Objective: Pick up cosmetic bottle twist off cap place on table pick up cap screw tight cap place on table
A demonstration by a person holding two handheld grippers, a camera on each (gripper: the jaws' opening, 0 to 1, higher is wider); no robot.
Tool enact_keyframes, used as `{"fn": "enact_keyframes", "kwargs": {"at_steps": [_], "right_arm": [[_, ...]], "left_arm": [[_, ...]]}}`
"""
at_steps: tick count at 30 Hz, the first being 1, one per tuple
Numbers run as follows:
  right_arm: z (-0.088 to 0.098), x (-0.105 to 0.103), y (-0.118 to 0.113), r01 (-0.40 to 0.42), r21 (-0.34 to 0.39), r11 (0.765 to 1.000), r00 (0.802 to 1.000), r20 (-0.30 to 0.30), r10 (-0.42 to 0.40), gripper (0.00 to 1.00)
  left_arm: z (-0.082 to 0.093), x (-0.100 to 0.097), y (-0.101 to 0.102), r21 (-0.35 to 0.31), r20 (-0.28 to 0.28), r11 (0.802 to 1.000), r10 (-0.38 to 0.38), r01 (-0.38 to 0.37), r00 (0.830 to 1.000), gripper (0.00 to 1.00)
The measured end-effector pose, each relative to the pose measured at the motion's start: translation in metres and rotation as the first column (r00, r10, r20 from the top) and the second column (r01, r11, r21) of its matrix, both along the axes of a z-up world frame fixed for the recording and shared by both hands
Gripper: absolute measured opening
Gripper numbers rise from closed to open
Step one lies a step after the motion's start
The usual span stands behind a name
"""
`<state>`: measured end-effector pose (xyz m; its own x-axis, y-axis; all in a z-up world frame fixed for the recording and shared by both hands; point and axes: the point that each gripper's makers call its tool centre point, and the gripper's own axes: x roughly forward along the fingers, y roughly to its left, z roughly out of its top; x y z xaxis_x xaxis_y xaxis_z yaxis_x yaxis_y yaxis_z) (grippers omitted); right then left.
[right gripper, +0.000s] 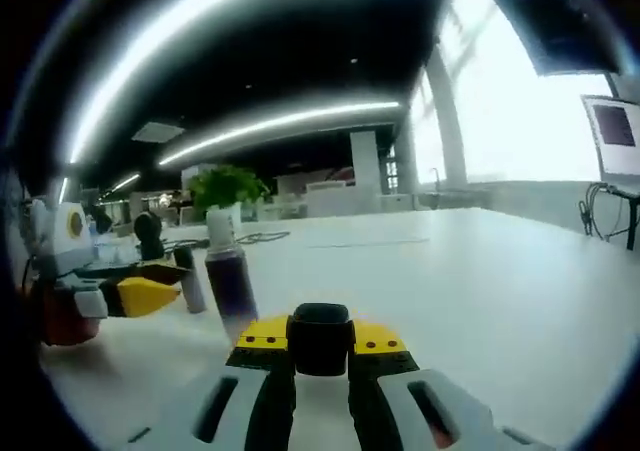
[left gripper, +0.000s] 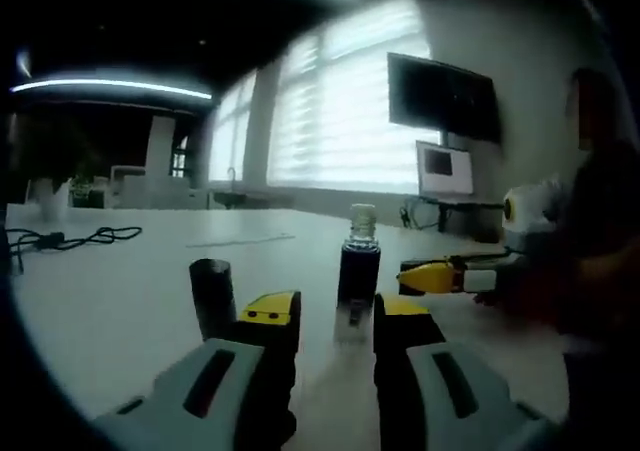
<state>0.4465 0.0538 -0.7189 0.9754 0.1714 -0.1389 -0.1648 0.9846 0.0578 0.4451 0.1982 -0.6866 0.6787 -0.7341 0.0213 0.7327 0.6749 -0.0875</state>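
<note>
Bottle (left gripper: pixel 357 271) standing uncapped on bench (left gripper: pixel 120 301), just beyond left hand-held gripper (left gripper: pixel 335 316), whose jaws are spreading apart. Right hand-held gripper (right gripper: pixel 320 343) is clamping black cap (right gripper: pixel 320 337), bottle (right gripper: pixel 230 281) just left.

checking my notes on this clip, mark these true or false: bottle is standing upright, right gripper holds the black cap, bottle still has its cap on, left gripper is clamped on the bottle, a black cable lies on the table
1. The bottle stands upright on the table. True.
2. The right gripper holds the black cap. True; its jaws are shut on it.
3. The bottle has its cap on. False; its threaded neck is bare.
4. The left gripper is clamped on the bottle. False; its jaws stand open, the bottle just ahead between the tips.
5. A black cable lies on the table. True.
</note>
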Motion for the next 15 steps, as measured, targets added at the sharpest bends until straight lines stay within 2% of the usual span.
{"fn": "enact_keyframes", "kwargs": {"at_steps": [6, 7, 9, 10, 11, 13, 15], "right_arm": [[-0.008, 0.001, 0.0, -0.005, -0.038, 0.999, 0.999, -0.035, 0.004, 0.13], [-0.009, 0.001, 0.001, -0.01, -0.039, 0.999, 0.999, -0.039, 0.008, 0.13], [-0.011, 0.002, 0.003, -0.015, -0.052, 0.999, 0.999, -0.05, 0.012, 0.13], [-0.013, 0.002, 0.003, -0.018, -0.065, 0.998, 0.998, -0.057, 0.014, 0.13], [-0.013, 0.001, 0.004, -0.02, -0.069, 0.997, 0.998, -0.057, 0.016, 0.13], [-0.014, 0.001, 0.005, -0.025, -0.073, 0.997, 0.998, -0.063, 0.02, 0.13], [-0.015, 0.001, 0.005, -0.027, -0.082, 0.996, 0.997, -0.068, 0.021, 0.13]], "left_arm": [[-0.001, -0.013, 0.011, 0.046, 0.054, 0.999, 0.004, -0.006, 0.999, 0.19], [-0.003, -0.014, 0.012, 0.048, 0.053, 0.999, 0.002, -0.005, 0.999, 0.19], [-0.008, -0.019, 0.013, 0.006, 0.007, 1.0, -0.01, 0.01, 1.0, 0.18], [-0.009, -0.019, 0.014, 0.018, 0.016, 1.0, -0.009, 0.009, 1.0, 0.18], [-0.006, -0.021, 0.013, 0.034, 0.048, 0.999, -0.013, 0.011, 0.999, 0.18], [-0.004, -0.023, 0.012, 0.009, 0.046, 1.0, -0.023, 0.023, 0.999, 0.18], [-0.005, -0.024, 0.01, 0.028, 0.057, 0.999, -0.022, 0.02, 0.998, 0.18]]}}
